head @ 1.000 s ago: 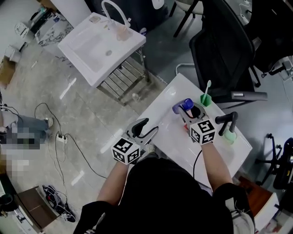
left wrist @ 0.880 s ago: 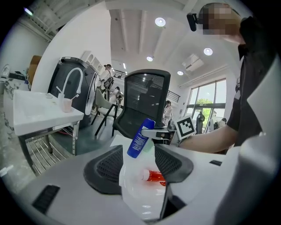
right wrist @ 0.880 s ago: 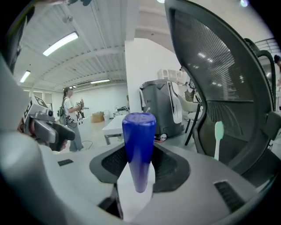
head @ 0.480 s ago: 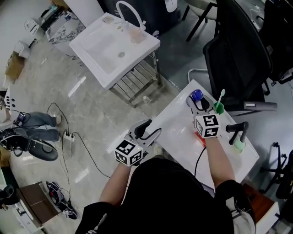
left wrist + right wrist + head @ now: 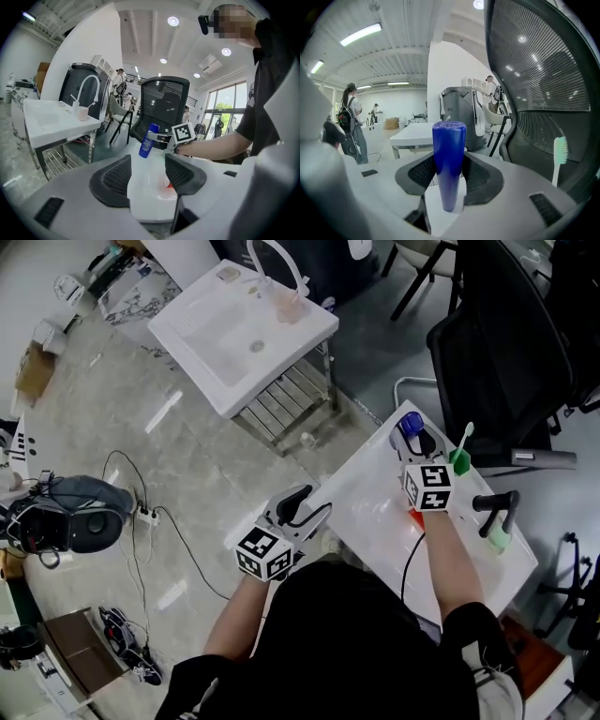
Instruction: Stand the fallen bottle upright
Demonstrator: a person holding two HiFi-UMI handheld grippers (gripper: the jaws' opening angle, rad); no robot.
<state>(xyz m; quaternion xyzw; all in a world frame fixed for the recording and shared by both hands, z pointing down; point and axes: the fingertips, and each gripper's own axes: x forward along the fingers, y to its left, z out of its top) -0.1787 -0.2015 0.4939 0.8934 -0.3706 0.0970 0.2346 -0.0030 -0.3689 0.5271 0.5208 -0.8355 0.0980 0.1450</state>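
blue bottle [image 5: 409, 423]: 1, clamped in right claw [image 5: 449, 172] | left claw [image 5: 147, 171]: open, empty | toothbrush [image 5: 559, 152]: 1 | bench [image 5: 370, 495]: 1

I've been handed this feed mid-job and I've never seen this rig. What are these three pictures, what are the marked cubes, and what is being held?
There is no robot here. A person holds a two-jaw gripper in each hand, and the marked cubes are parts of those grippers. The head view comes from a camera on the person's head, looking steeply down. The other two pictures come from cameras riding on each gripper, looking along its jaws. The right gripper is shut on a blue cylindrical bottle. The left gripper view shows the bottle tilted, not yet stood upright. The left gripper is open and empty, at the edge of the white table. A green cup with a toothbrush stands on the table beside the right gripper.
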